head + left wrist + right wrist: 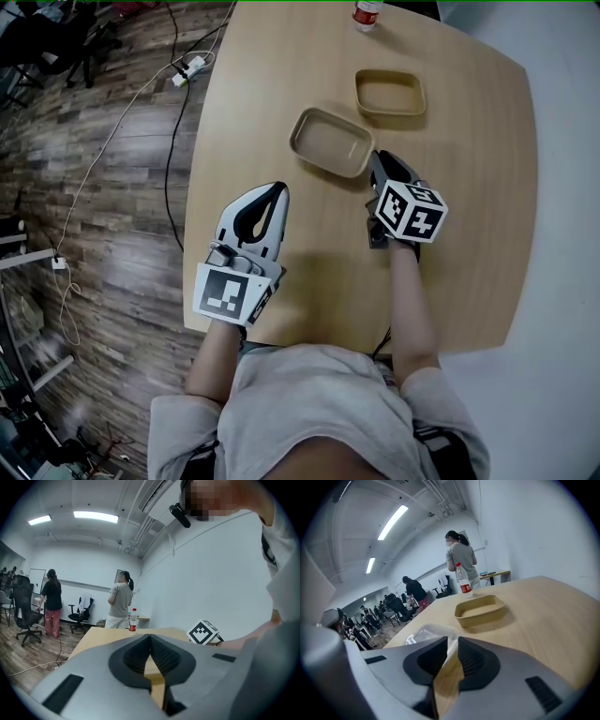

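A clear plastic tray (330, 141) lies on the wooden table (469, 206), with a beige tray (389, 92) behind it. My right gripper (374, 157) is at the clear tray's right rim. In the right gripper view the clear tray (426, 633) lies just past the fingertips, and its near edge runs into the narrow gap of my right gripper (452, 641), whose jaws are closed on it. The beige tray (480, 610) sits beyond. My left gripper (279, 187) is over the table's left part, shut and holding nothing; in its own view the left gripper (149, 635) has its pads touching.
A water bottle (367, 13) with a red label stands at the table's far edge. The table's left edge (199, 187) drops to a wood floor with cables. People and office chairs are far back in the room (51, 599).
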Demonstrator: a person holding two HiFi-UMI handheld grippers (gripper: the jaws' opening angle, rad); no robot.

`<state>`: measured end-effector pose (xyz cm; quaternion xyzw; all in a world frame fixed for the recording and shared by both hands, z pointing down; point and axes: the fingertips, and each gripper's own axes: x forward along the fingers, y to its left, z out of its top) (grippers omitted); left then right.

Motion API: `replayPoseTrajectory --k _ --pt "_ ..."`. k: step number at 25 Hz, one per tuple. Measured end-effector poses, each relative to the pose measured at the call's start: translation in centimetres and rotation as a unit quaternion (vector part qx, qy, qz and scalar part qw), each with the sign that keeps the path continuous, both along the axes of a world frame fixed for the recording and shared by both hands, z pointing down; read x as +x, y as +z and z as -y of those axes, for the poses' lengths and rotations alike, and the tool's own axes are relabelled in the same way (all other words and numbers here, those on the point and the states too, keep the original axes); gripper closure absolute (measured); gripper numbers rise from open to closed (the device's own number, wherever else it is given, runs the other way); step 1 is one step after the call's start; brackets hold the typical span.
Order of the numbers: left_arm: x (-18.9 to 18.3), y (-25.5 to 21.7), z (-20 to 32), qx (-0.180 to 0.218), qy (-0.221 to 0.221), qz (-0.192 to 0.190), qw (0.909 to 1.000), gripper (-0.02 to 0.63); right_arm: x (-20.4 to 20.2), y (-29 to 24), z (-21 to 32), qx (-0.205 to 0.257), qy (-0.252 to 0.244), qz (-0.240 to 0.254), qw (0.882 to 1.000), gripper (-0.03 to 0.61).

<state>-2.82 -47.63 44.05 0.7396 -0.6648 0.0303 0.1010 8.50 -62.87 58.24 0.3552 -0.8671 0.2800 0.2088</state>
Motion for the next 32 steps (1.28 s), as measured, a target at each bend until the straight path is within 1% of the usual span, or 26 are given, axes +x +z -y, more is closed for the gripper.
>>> replayPoseTrajectory --k 7,12,14,16,17,23,32 --pt "-0.8 0.8 0.0 -0.009 -0.001 0.004 1.0000 0.598 -0.8 2.5 0.1 -0.045 0.014 0.000 0.999 0.499" --pt "-1.3 0.7 -0.1 -0.010 -0.005 0.004 0.9999 0.598 -0.8 2.6 0.3 -0.060 0.026 0.004 0.998 0.499" --pt "-1.3 0.8 -0.1 -0.010 -0.007 0.005 0.9999 0.598 -0.7 2.7 0.5 -0.066 0.036 0.008 0.997 0.510" --pt "-1.4 0.7 -0.3 -0.008 -0.007 0.006 0.9999 0.598 -0.7 2.6 0.5 -0.068 0.045 0.015 0.997 0.537" --pt "-1.4 0.6 -0.6 -0.008 -0.007 0.007 0.9999 0.598 -0.7 2.5 0.4 -0.067 0.048 0.018 0.996 0.552" --pt "-2.3 -0.4 -2.1 -0.002 -0.014 0.005 0.9999 0.598 -1.1 1.2 -0.5 -0.054 0.059 0.020 0.997 0.555" --pt "-3.8 -1.6 -4.4 0.011 -0.004 0.016 0.9998 0.598 -1.5 -3.0 -2.3 0.005 0.064 0.014 0.998 0.557"
